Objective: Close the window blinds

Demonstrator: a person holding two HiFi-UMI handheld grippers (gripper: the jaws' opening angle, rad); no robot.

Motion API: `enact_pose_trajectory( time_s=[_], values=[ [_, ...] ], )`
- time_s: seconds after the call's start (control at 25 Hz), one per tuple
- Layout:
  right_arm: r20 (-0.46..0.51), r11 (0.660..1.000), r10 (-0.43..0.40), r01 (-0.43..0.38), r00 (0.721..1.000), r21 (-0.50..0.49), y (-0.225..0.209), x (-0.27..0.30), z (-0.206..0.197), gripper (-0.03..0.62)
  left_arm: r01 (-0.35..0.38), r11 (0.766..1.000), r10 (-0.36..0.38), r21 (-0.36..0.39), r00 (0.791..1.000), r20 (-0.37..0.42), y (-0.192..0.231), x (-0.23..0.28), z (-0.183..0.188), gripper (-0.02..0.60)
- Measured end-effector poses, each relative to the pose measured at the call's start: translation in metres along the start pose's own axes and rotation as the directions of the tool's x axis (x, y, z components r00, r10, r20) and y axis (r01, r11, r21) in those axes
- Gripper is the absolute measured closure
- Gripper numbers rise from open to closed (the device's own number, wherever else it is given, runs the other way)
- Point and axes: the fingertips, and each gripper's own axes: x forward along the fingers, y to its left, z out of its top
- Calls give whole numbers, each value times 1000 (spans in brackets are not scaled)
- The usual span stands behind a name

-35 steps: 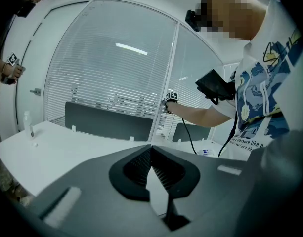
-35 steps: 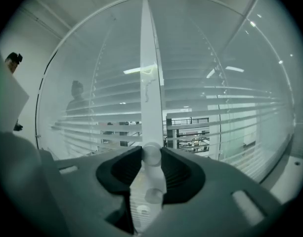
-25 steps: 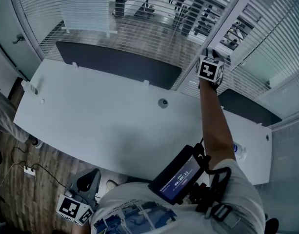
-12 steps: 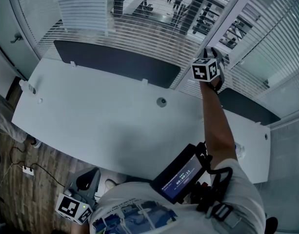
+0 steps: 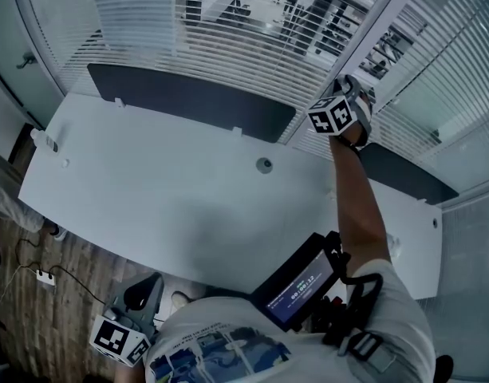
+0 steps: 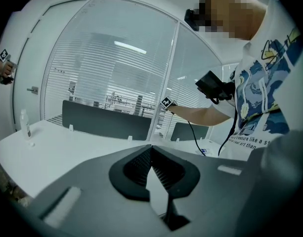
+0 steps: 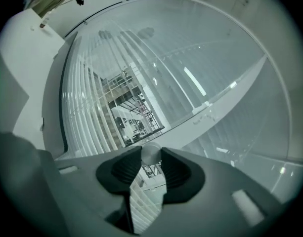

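White slatted blinds (image 5: 228,30) hang behind the glass wall beyond the desk. In the head view my right gripper (image 5: 349,90) reaches up to the white frame post (image 5: 372,34) between two panes. The right gripper view shows its jaws (image 7: 151,156) shut on a small round silver knob (image 7: 151,152), with blinds (image 7: 92,107) behind the glass. My left gripper (image 6: 151,147) is held low by the desk's near edge, its jaws shut with nothing in them. Its marker cube (image 5: 119,340) shows at the bottom left of the head view.
A long white desk (image 5: 148,190) stands between me and the glass, with dark divider panels (image 5: 188,102) (image 5: 404,174) along its far edge. A small bottle (image 5: 43,140) sits at its left end, a cable grommet (image 5: 264,164) mid-desk. A power strip (image 5: 46,278) lies on the wooden floor.
The right gripper has rolled on the spot, its marker cube turning to show another face. The slats in the middle pane look whiter and show less of the room behind. The left gripper stayed put.
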Motion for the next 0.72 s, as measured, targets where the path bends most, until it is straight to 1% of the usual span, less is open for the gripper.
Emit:
enact_pose_trajectory(
  time_s=[0.12,0.24,0.32,0.36,0.44,0.56,0.64,0.72],
  values=[
    [-8,996,-15,14,1000,-88,2,1,-1,470,2,1000,-2,-1,1000,-1,0,0,0,577],
    [-12,979,-39,36,999,-201,4,3,-1,470,6,1000,-6,1,1000,-3,-1,1,1,577],
    [-10,968,-45,41,999,-247,6,4,-2,471,7,1000,-7,0,1000,-3,-1,1,2,577],
    [-8,966,-42,39,999,-255,6,5,-1,471,8,1000,-8,-1,1000,-2,0,1,2,577],
    [-4,970,-28,27,1000,-243,8,6,0,470,8,1000,-8,-3,1000,0,0,0,2,577],
    [8,982,-6,8,1000,-190,7,4,2,470,8,1000,-8,-5,1000,1,1,-1,3,577],
    [28,991,9,-5,1000,-135,5,2,3,470,9,1000,-9,-6,1000,0,-1,-1,3,577],
    [51,998,30,-27,998,-59,2,1,4,467,8,1000,-8,-5,1000,-3,-2,-1,3,577]
  ],
)
